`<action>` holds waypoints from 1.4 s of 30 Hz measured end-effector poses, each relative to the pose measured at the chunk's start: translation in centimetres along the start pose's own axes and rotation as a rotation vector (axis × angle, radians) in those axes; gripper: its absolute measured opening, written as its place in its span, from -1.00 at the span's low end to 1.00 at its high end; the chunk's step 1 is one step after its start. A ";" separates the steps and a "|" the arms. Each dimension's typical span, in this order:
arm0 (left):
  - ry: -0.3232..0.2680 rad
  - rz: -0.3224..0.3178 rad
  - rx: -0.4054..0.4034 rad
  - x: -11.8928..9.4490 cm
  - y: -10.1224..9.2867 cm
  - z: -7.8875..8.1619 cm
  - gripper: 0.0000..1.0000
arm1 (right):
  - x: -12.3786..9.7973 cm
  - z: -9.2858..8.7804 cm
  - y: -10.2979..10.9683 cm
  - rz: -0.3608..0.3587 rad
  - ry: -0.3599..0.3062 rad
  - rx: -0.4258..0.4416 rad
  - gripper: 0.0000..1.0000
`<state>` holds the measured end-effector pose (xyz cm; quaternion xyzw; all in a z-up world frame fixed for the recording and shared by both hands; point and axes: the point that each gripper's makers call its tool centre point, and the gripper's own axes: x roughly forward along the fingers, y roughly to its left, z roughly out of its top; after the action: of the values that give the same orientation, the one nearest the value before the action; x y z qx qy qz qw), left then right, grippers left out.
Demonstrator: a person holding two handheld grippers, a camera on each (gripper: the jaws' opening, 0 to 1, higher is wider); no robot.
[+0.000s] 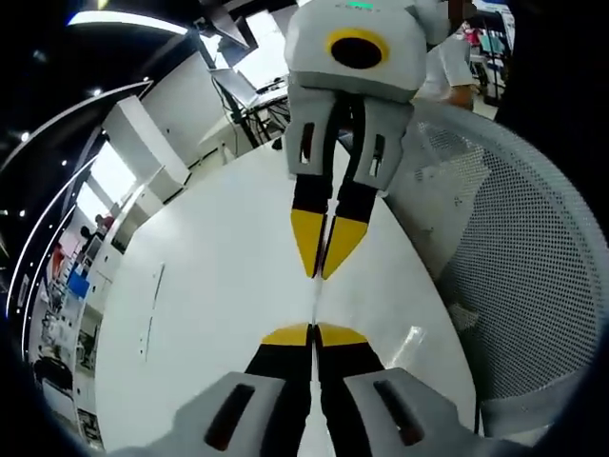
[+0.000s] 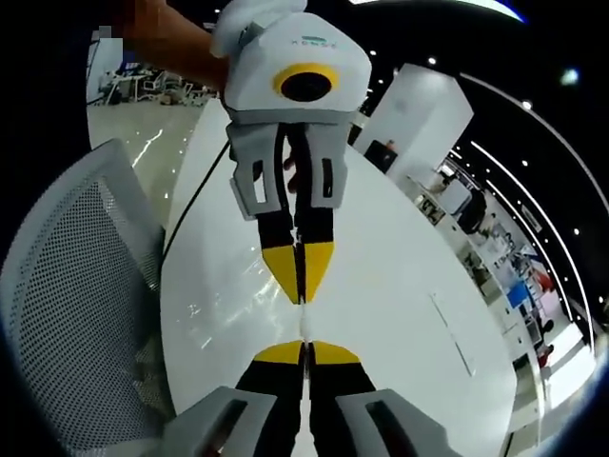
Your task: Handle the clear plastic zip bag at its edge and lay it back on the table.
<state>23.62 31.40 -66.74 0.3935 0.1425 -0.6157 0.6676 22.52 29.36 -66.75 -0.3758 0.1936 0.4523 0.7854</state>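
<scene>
We hold the zip bag edge-on between two closed grippers, tip to tip above the table.

In the left gripper view, our left gripper (image 1: 313, 333) has its yellow tips pressed together, and the right gripper (image 1: 322, 249) points back at it, tips also together, just beyond. Between them runs a thin pale line, which we take for the clear plastic zip bag (image 1: 314, 303) pinched at its edge by both, its long axis running straight from one gripper to the other; it is too thin and clear to be sure. Neither gripper is nearer. The white table (image 1: 209, 286) lies below, so laying it back means lowering both together. The left gripper view shows a mesh chair (image 1: 533, 276) on the right; the right gripper view shows a hand (image 2: 171, 43) holding the far gripper.
</scene>
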 end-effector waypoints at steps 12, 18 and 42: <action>-0.048 -0.012 0.038 0.0 -0.3 1.6 -0.89 | 0.1 0.2 0.2 0.021 -0.001 -0.005 -1.00; -0.057 -0.030 0.065 0.2 -0.7 2.2 -0.91 | 0.2 0.3 0.4 0.029 0.004 -0.007 -1.00; -0.024 -0.053 0.113 1.4 -1.0 2.1 -0.96 | 0.1 0.7 0.5 0.044 0.008 0.016 -1.00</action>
<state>22.32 28.96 -66.66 0.4193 0.1102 -0.6448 0.6295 22.09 30.10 -66.62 -0.3668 0.2084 0.4663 0.7775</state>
